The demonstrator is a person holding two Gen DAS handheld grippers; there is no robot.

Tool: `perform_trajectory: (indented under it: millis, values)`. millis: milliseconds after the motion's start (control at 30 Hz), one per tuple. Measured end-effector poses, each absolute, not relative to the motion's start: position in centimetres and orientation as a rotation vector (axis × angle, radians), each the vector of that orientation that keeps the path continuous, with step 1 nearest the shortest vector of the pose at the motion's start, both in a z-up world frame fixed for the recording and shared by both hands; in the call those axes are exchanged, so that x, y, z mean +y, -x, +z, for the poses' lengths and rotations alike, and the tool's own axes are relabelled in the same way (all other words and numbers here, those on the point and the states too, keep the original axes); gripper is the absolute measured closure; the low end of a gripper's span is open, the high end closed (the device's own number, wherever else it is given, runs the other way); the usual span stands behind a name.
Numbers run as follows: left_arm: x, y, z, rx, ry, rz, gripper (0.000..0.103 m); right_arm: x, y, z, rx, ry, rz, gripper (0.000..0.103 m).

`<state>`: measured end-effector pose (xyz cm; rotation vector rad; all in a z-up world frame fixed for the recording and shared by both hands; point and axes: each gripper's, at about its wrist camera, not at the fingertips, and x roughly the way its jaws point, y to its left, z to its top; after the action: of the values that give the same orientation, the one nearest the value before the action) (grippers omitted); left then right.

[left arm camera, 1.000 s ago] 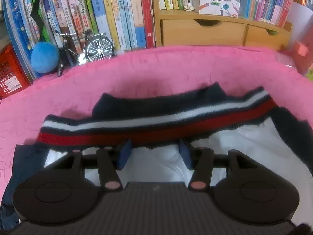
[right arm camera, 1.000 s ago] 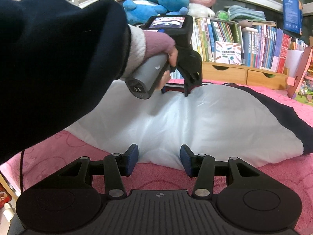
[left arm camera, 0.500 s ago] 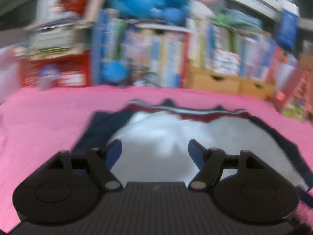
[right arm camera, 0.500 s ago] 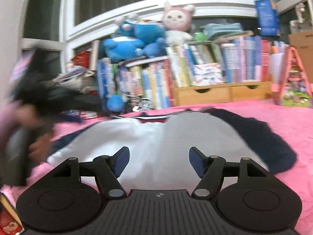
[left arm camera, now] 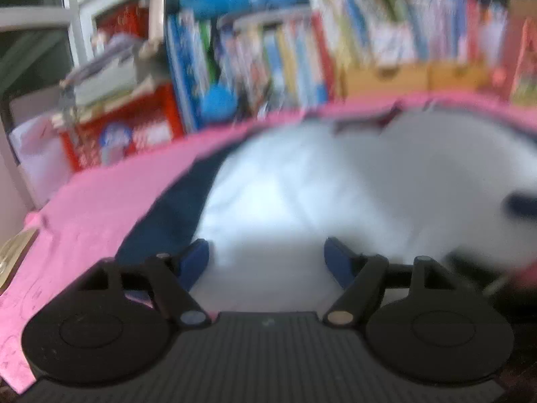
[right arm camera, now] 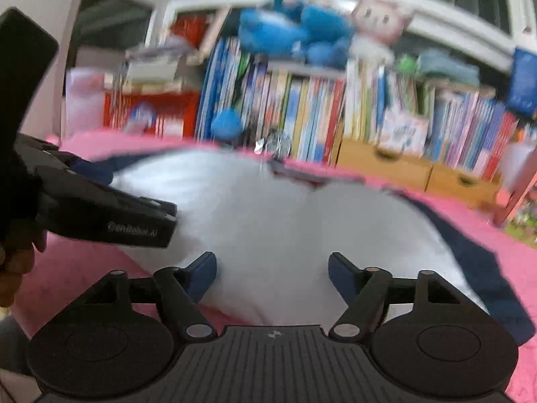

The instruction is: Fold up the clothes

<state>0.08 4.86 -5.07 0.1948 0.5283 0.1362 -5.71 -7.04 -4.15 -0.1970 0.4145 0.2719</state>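
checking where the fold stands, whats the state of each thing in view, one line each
garment: lying spread on the pink cover, white side up, navy edges showing, not in either gripper
left gripper: open, jaws have just been opening, nothing pinched
right gripper: open, jaws have just been opening, over the garment's near edge
pink cover: spread flat under the garment
wooden drawers: both shut

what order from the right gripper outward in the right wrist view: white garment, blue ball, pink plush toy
1. white garment, directly ahead on the pink blanket
2. blue ball, beyond it, left of centre by the books
3. pink plush toy, farthest, up top on the books
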Motion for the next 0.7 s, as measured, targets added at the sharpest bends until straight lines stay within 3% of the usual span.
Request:
perform_trajectory:
  millis: [200, 233, 267, 333, 500, 700]
  values:
    - [10.3, 0.6, -5.6, 0.539, -0.215, 0.341, 0.025, -13.2, 3.7, -3.9, 0.551, -0.031, 0.379, 0.025]
    - [11.2, 0.7, -5.6, 0.536, -0.212, 0.366, 0.024, -13.9, 3.9, -3.9, 0.548, -0.036, 0.342, 0.028]
    - [11.6, 0.8, -5.6, 0.536, -0.209, 0.359, 0.024, -14.6, 3.9, -3.8, 0.542, -0.004, 0.242, 0.040]
    - [12.2, 1.0, -5.6, 0.536, -0.207, 0.347, 0.024, -17.6, 4.0, -4.2, 0.526, 0.020, 0.118, 0.041]
    - [10.5, 1.9, -4.9, 0.524, -0.348, 0.271, 0.028, -19.6, 5.3, -4.2, 0.427, 0.569, -0.103, 0.041]
    - [6.3, 5.4, -2.8, 0.444, -0.415, -0.143, 0.027, -15.5, 9.0, -2.3, 0.370, 0.656, 0.458, 0.040]
